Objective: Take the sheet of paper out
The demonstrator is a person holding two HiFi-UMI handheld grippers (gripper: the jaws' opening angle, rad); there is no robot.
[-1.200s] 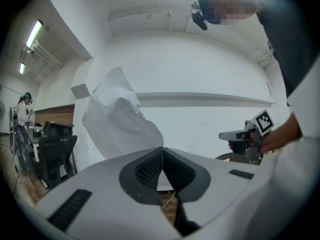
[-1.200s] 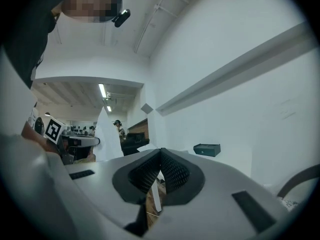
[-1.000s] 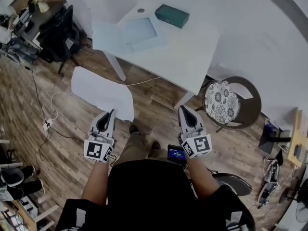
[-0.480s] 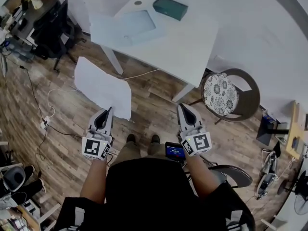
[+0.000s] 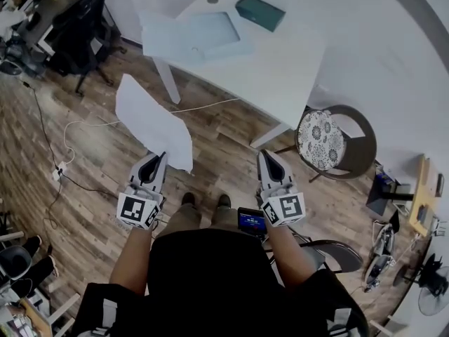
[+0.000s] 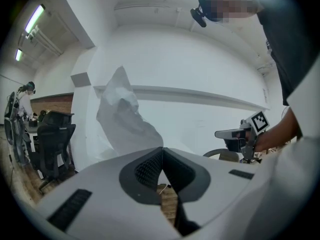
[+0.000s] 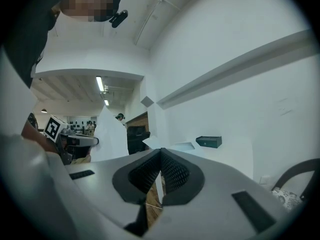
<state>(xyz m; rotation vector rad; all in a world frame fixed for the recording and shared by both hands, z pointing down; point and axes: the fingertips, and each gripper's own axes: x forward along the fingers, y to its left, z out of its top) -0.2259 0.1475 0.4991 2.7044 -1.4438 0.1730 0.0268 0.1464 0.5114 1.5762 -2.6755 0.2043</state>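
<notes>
White sheet [image 5: 151,121] is pinched at its near corner by the left gripper [image 5: 162,157]. Its fingers [image 6: 142,170] are pressed together on the paper, and the left gripper view shows no gap between them. From the fingertips the sheet rises up and away, leaning to their left. It is slightly crumpled and hangs in the air over the wood floor [image 5: 91,153], clear of the table [image 5: 280,69].

Right gripper [image 5: 267,155]: fingers closed tip to tip, nothing between them. It sits well apart to the right of the left fingers, about level with them, and is not touching the sheet.

Table is well ahead of both sets of fingertips. On it, a pale blue folder [image 5: 200,35] lies ahead of the left fingers. A teal box [image 5: 260,12] lies beyond the folder, nearer the right fingers' line.

Chair [image 5: 337,146] with a patterned cushion stands just right of the right fingertips.
</notes>
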